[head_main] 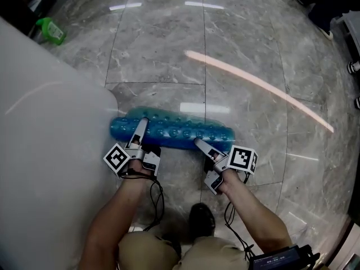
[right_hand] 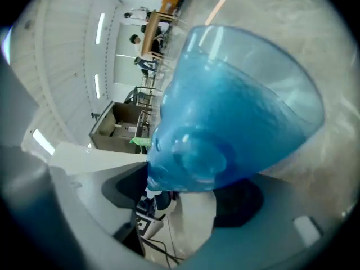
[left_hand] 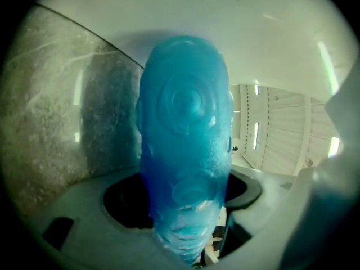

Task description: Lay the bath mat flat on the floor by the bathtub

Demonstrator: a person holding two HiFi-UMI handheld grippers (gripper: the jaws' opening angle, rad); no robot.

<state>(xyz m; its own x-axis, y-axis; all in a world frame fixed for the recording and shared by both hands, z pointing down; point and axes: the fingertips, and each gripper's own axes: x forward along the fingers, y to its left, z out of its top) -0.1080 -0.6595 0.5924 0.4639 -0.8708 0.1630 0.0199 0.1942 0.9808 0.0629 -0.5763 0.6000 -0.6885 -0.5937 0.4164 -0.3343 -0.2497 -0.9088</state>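
Blue mat [head_main: 171, 129]: bunched up in a long roll, down low by the floor, just beside the white bathtub [head_main: 45, 122]. It is not flat yet. Whether it touches the floor is hard to tell.
Left gripper [head_main: 140, 124]: clamped on the end of the mat nearest the tub. The mat fills the space between its jaws.
Right gripper [head_main: 198, 144]: clamped on the other end. Soft blue stuff bulges out past its jaws.
Step in hand: most likely bringing the roll down so it can be opened out.
How to do it well: keep both ends level and set one long edge down along the tub. Then draw the loose side away from the tub so no folds stay. Let go only when it lies flat.
Watch out: the mat looks soft and floppy, so it may fold back on itself.
Floor [head_main: 169, 55]: shiny grey stone tiles with lights shining in them. It may be slippery.
Room: a green bottle [head_main: 52, 30] stands past the tub's corner. Someone's shoes [head_main: 353, 67] show at the right edge.
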